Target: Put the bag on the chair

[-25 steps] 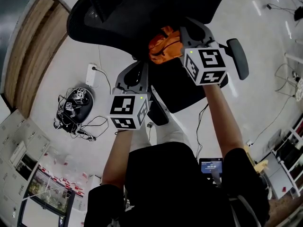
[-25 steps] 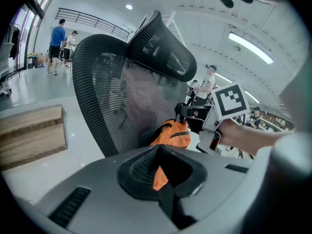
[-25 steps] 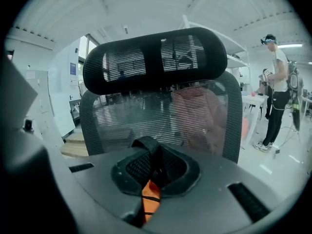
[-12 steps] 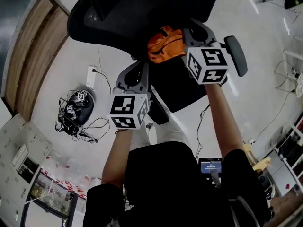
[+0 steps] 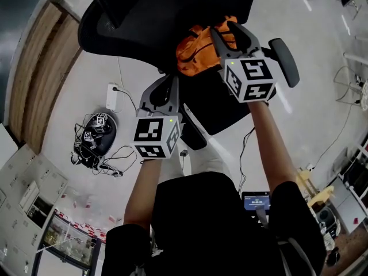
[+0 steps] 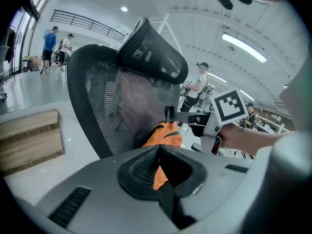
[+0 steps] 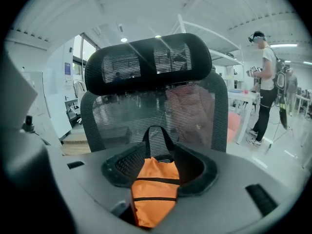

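Observation:
The orange bag [image 5: 198,48] with black straps rests on the black mesh office chair [image 5: 161,16], against its backrest. My right gripper [image 5: 226,29] is open; its jaws have just been opening and stand spread on either side of the bag's top without pressing it. In the right gripper view the bag [image 7: 153,189] lies between the jaws, its strap loop standing up before the headrest [image 7: 146,62]. My left gripper [image 5: 171,79] hangs lower left of the bag, fingers together, holding nothing. From the left gripper view the bag [image 6: 165,133] shows past the jaws.
The chair's armrest [image 5: 284,59] juts out to the right. On the floor at left lie a power strip [image 5: 112,92] and a tangle of cables [image 5: 95,134]. A wooden platform [image 5: 40,62] runs along the far left. People stand in the background [image 7: 265,82].
The right gripper's jaws went from closed on the bag's top to spread wide, letting the bag go. The bag now sits a little farther back on the chair. The left gripper kept still.

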`<state>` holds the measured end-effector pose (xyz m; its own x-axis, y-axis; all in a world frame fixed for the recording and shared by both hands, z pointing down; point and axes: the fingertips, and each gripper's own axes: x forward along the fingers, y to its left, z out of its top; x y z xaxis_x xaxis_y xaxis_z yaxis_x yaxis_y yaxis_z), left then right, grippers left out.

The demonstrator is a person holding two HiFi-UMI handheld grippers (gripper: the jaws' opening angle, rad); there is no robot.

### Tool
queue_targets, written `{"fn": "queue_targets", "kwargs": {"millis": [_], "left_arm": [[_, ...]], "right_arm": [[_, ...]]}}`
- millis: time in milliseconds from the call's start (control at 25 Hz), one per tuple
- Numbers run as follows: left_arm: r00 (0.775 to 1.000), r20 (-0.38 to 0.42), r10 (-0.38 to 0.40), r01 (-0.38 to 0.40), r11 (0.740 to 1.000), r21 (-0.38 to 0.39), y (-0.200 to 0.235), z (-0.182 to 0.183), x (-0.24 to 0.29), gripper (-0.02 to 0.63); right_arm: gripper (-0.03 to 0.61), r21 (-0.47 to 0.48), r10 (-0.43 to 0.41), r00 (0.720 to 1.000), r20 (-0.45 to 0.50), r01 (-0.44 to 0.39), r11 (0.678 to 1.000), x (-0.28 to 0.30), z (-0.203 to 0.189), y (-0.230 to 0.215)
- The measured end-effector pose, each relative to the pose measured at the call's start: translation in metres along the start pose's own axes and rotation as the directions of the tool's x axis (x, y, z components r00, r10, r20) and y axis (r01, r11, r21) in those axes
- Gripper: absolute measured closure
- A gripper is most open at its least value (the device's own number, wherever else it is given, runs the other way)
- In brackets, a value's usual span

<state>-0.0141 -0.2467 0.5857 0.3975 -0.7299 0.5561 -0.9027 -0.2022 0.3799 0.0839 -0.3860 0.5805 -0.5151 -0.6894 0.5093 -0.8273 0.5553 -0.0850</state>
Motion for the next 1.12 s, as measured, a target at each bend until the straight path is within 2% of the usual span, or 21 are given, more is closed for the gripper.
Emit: {"fn": "queue_targets", "kwargs": {"millis": [480, 720, 960, 1120], "left_arm": [[1.0, 0.003, -0.022, 0.022, 1.0, 0.022, -0.012, 0.002, -0.012, 0.603], [0.999, 0.034, -0.033, 0.031, 0.998, 0.047, -0.019, 0.013, -0.024, 0.603], [0.996, 0.032, -0.08, 0.077, 0.994, 0.083, -0.031, 0.02, -0.04, 0.603], [0.994, 0.045, -0.098, 0.093, 0.99, 0.105, -0.04, 0.028, -0.056, 0.603]], "right_arm": [[0.411, 0.038, -0.005, 1.0, 0.003, 0.005, 0.999, -0.023, -0.001, 0.005], [0.416, 0.057, -0.006, 1.0, 0.007, 0.005, 0.998, -0.045, 0.0, 0.013], [0.497, 0.087, -0.013, 1.0, 0.027, 0.01, 0.996, -0.071, 0.003, 0.026], [0.528, 0.091, -0.011, 1.0, 0.026, 0.008, 0.996, -0.091, 0.006, 0.041]]}}
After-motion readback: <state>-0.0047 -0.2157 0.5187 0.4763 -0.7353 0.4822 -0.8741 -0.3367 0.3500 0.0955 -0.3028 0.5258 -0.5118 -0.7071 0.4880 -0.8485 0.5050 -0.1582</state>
